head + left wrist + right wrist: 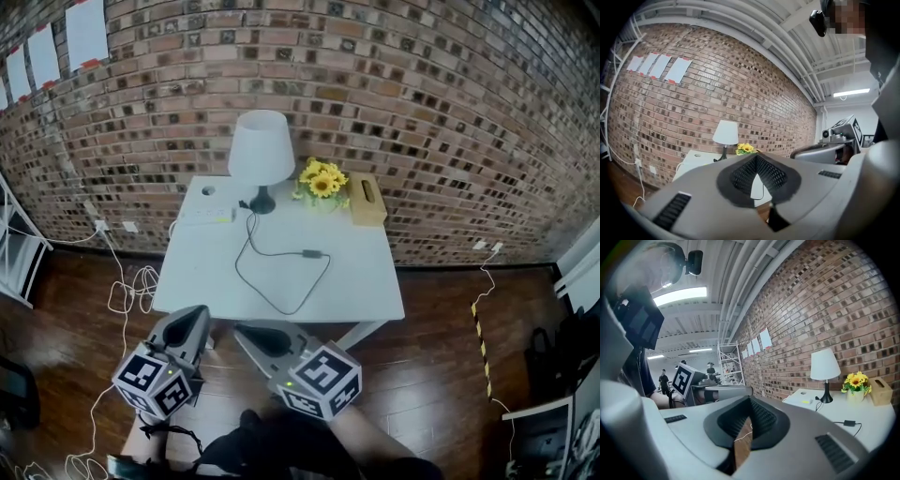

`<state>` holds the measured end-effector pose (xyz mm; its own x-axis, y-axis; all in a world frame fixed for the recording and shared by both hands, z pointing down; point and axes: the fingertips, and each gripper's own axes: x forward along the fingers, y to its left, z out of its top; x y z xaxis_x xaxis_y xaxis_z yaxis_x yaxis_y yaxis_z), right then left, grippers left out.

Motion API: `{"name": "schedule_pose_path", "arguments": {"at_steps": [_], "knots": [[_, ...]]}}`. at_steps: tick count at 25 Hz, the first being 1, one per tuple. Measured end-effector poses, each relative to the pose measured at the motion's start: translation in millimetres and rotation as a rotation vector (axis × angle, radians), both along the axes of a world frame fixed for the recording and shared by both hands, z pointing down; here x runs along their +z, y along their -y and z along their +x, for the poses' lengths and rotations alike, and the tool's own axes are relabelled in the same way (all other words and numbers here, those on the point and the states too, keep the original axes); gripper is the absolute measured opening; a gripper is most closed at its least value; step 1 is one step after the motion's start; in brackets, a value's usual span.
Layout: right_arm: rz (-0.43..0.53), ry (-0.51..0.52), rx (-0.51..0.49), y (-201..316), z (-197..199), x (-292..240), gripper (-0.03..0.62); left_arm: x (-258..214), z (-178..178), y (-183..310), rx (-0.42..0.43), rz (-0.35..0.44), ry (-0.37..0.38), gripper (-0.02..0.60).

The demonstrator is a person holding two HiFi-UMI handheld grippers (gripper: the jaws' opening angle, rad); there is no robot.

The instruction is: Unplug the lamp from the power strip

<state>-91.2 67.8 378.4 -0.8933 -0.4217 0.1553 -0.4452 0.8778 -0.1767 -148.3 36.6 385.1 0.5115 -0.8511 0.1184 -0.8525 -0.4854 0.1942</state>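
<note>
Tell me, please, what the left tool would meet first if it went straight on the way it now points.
Probably the white table: the left tool aims at its near edge, with nothing visible between. Depth is unclear, so it might instead pass just above the top.

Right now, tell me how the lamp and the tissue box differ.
The lamp is white-shaded and tall; the tissue box is tan and low. The lamp trails a dark cord across the table; the tissue box has none. Both stand near the brick wall, flanking the yellow flowers.
</note>
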Motion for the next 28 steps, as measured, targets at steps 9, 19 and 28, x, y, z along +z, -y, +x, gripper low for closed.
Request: {"name": "schedule_pose_path", "arguments": {"at_steps": [9,19,28], "knots": [[-0.011,-0.019,0.077,-16,5,8,-0.009,9,12,-14,0.103,0.018,0.011,0.005],[0.055,-0.062,0.142,-27,25,9,-0.008,13,37,-21,0.191,0.038,0.023,0.005],[0.077,-0.031,0.277,-20,107,8,-0.009,7,117,-11,0.283,0.059,0.055,0.006]]}}
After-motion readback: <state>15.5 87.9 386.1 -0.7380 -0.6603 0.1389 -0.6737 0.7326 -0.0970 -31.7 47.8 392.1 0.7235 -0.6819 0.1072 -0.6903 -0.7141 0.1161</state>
